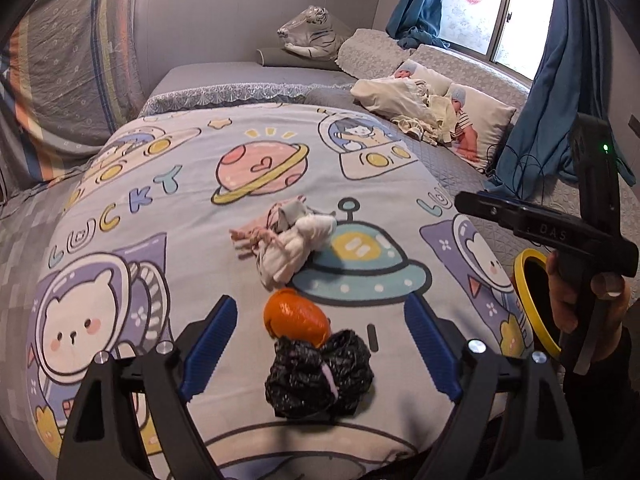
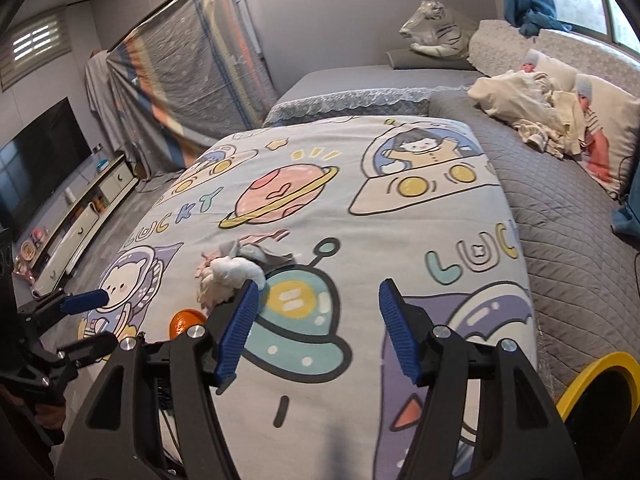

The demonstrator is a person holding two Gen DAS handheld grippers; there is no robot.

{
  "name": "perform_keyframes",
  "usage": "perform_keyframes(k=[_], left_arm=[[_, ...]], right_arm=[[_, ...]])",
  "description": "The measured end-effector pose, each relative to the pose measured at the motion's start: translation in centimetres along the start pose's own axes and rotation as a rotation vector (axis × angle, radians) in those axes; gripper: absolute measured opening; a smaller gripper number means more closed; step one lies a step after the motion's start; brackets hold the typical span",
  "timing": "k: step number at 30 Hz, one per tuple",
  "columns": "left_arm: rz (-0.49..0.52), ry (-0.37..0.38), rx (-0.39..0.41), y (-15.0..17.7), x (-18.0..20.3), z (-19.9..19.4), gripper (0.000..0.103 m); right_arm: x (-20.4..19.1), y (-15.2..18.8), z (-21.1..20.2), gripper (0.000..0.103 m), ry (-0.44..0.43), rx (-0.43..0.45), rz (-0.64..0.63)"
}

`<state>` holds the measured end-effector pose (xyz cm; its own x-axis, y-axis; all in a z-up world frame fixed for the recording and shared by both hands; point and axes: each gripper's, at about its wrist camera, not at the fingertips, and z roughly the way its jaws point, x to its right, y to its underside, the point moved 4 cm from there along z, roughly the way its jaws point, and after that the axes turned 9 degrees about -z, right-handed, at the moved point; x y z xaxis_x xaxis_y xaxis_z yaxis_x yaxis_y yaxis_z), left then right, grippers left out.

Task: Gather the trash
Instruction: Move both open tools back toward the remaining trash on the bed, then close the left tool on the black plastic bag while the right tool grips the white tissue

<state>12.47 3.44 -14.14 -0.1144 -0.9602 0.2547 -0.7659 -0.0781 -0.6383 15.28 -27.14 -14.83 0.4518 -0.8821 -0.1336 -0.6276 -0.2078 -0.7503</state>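
Observation:
On the cartoon space-print bedspread [image 1: 192,184] lie a crumpled black plastic bag [image 1: 320,376], an orange wrapper [image 1: 296,318] just beyond it, and a white-and-pink wad of cloth or paper [image 1: 288,240] further on. My left gripper [image 1: 318,308] is open; the black bag lies between its blue fingers [image 1: 212,340], untouched by the pads. In the right wrist view my right gripper [image 2: 319,288] is open over the UFO print with nothing in it. The white wad [image 2: 232,280] and the orange wrapper [image 2: 184,322] lie just to its left.
A yellow-rimmed black bin [image 1: 534,304] stands off the bed's right edge, also seen as the bin [image 2: 600,392]. Pillows and a cream blanket [image 2: 532,108] lie at the head, with a plush tiger [image 2: 436,28]. A TV and low cabinet [image 2: 80,208] stand to the left.

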Motion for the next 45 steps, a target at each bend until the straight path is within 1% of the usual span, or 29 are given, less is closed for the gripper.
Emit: perform_keyframes(k=[3,6,13,17,25,32,34,35,37,39,41,43,45], left_arm=[[0.001,0.006,-0.022,0.9,-0.2,0.5,0.082],[-0.002,0.01,-0.026,1.6,-0.6,0.8,0.082],[-0.064,0.03,-0.072,3.2,-2.1,2.3,0.082],[-0.08,0.039,-0.072,3.6,-2.4,2.6,0.082],[-0.105,0.058,-0.099,4.1,-2.9,4.2,0.082],[-0.103,0.068,-0.107,4.7,-2.5,4.9,0.081],[-0.111,0.078,-0.119,4.9,-2.5,5.2,0.079],[-0.114,0.083,-0.122,5.0,-2.5,5.2,0.075],[-0.111,0.092,-0.124,5.1,-2.4,5.3,0.071],[-0.102,0.091,-0.129,5.2,-2.2,5.3,0.063],[-0.101,0.104,-0.136,5.2,-2.0,5.4,0.058],[-0.093,0.105,-0.132,5.3,-1.9,5.3,0.054],[-0.083,0.11,-0.129,5.5,-1.6,5.3,0.049]], right_arm=[[-1.1,0.0,1.5,0.059,-0.024,-0.028,-0.012],[-2.0,0.0,2.8,0.059,-0.048,-0.052,-0.028],[-4.5,-0.4,6.2,0.059,-0.109,-0.105,-0.058],[-5.7,-0.8,8.1,0.059,-0.138,-0.129,-0.068],[-7.5,-1.4,10.7,0.063,-0.145,-0.158,-0.111],[-8.3,-1.1,12.7,0.063,-0.147,-0.207,-0.131],[-8.5,-1.2,13.1,0.061,-0.149,-0.216,-0.142],[-8.7,-1.2,13.3,0.058,-0.15,-0.221,-0.145],[-9.0,-1.4,13.7,0.056,-0.147,-0.224,-0.152],[-9.2,-1.5,14.0,0.052,-0.144,-0.231,-0.162],[-9.2,-1.6,14.4,0.051,-0.143,-0.238,-0.163],[-9.2,-1.6,14.7,0.049,-0.142,-0.244,-0.162],[-9.1,-1.7,14.9,0.046,-0.146,-0.249,-0.155]])
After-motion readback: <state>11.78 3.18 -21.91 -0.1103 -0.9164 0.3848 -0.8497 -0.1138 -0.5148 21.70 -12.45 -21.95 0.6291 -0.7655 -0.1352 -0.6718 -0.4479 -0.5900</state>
